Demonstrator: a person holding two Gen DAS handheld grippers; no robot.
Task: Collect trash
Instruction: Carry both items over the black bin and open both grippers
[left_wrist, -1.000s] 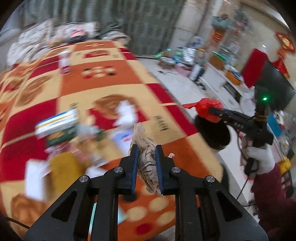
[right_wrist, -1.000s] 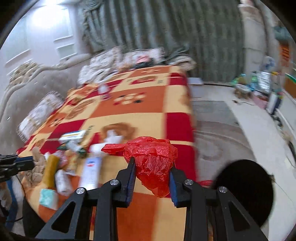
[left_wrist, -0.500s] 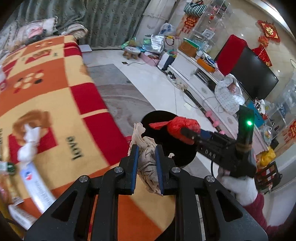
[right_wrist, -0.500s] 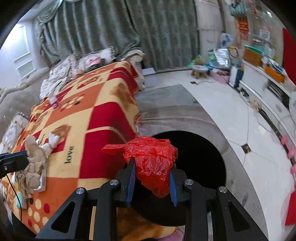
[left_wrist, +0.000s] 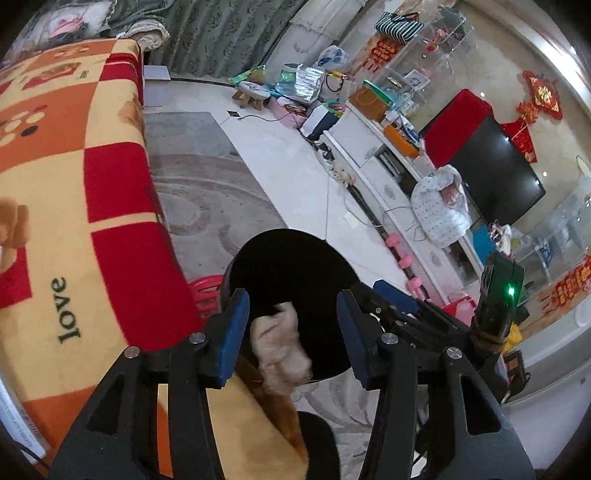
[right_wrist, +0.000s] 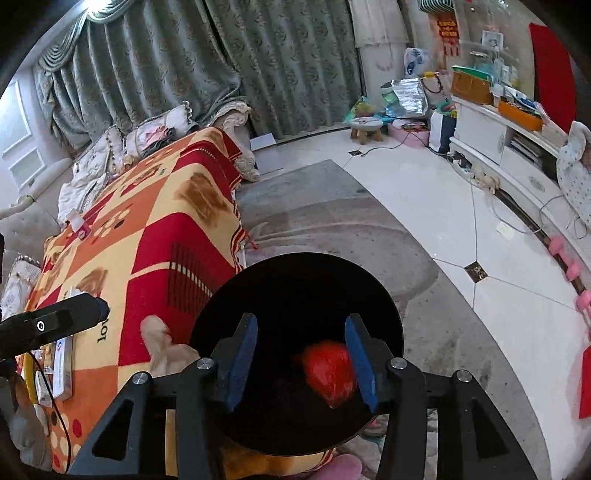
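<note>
Both of our grippers, which a second ago hung over the patterned blanket (left_wrist: 74, 177) clenched on their loads, now sit above the black bin (right_wrist: 295, 295) on the floor beside the bed. Our left gripper (left_wrist: 291, 325) is spreading its jaws, and the crumpled beige paper (left_wrist: 282, 347) hangs free between them, near the left pad but no longer pinched, over the near edge of the bin's mouth. Our right gripper (right_wrist: 301, 358) is spreading too; the red plastic bag (right_wrist: 328, 373) lies close against its right pad, inside the dark opening.

To finish this release well, we judge that we should keep both grippers steady over the mouth until each piece has dropped clear. The paper looks the riskier one, since it sits close to the rim nearest the blanket; nudging the left gripper a little further over the centre would help. The light bag may cling to its pad, so we should open wider before pulling away.
</note>
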